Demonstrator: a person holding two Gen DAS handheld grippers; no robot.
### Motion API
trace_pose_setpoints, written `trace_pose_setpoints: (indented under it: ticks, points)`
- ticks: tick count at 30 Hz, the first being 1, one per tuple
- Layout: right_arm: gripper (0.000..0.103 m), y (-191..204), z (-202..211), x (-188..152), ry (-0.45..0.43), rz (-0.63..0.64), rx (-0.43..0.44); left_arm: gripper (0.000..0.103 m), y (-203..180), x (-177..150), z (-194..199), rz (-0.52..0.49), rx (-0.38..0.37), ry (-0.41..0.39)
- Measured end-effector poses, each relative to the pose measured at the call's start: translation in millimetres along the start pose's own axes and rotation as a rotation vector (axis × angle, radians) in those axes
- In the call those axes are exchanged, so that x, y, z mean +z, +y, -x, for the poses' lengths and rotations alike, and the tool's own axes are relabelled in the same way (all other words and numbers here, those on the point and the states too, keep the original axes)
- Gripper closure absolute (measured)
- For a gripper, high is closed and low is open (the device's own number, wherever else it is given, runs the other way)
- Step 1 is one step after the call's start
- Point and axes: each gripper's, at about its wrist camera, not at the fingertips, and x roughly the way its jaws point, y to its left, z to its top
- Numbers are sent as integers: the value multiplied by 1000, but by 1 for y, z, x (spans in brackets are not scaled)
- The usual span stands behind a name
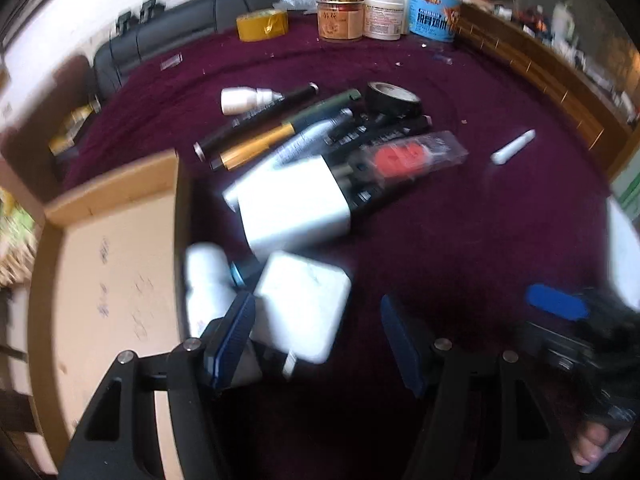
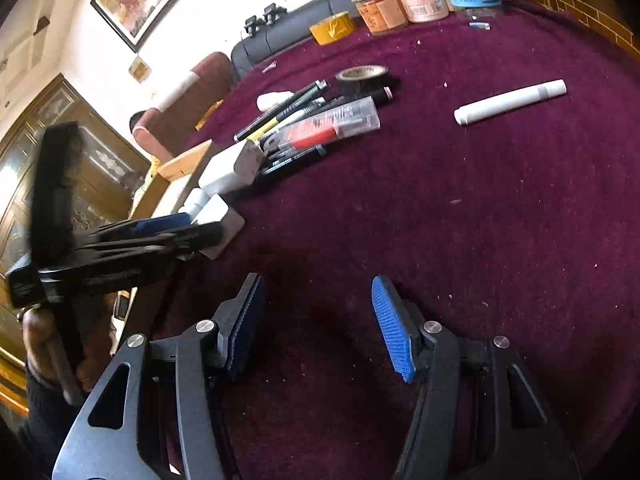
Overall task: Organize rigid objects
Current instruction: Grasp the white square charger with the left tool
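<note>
Right now both my claws hang over the purple cloth (image 2: 460, 208) with their jaws apart and nothing between the pads. From my left claw (image 1: 320, 340), a white charger block (image 1: 302, 304) lies just at 11 o'clock, touching or nearly touching the left pad; motion blur keeps me from telling which. A white bottle (image 1: 208, 280) sits beside it at 10, against the edge of the cardboard box (image 1: 116, 208). Farther up at 12 is a bigger white adapter (image 1: 292, 200), and beyond it the heap: black, gold and green pens (image 1: 256, 132), a clear case with a red insert (image 1: 408, 156), and a black tape roll (image 1: 394, 98) at the far end. A small white bottle (image 1: 244, 100) lies at the heap's 11 o'clock side. Well apart at 1 o'clock lies a white tube (image 1: 514, 146) on its own. Along the back edge stand yellow tape (image 1: 262, 24), a tin (image 1: 340, 16), a white tub (image 1: 384, 12) and a blue-labelled jar (image 1: 434, 8).

My right claw (image 2: 320, 328) shows bare cloth straight ahead. The left claw (image 2: 160, 232) crosses at its 10 o'clock, standing between it and the charger block and box. The white tube (image 2: 510, 102) lies at 1 o'clock, with nothing in the way.
</note>
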Motion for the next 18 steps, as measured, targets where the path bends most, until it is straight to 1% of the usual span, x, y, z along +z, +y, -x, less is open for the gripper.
trace_pose_setpoints:
  ticks: [2,4,6,8,9,11,14,18]
  points:
    - [46,1,-4,0,16,10,0,37,-2,5,-6,-16,19,30]
    - [46,3,-6,-1,20,27,-1,38,2,7,-13,-3,-14,77]
    - [46,6,-6,-1,23,40,3,38,2,5,-15,-14,-24,79]
    - [46,6,-7,-2,32,41,14,48,0,1,-14,-24,-7,94]
    - [46,6,-8,-2,35,38,16,58,-1,-1,-13,-21,-2,102]
    - [46,5,-8,-3,34,36,22,59,-1,-6,-11,1,-36,114]
    - [46,5,-10,-3,38,30,24,58,3,-9,-10,51,-54,101]
    - [46,4,-8,-3,32,16,31,59,-5,-16,-7,59,-23,87]
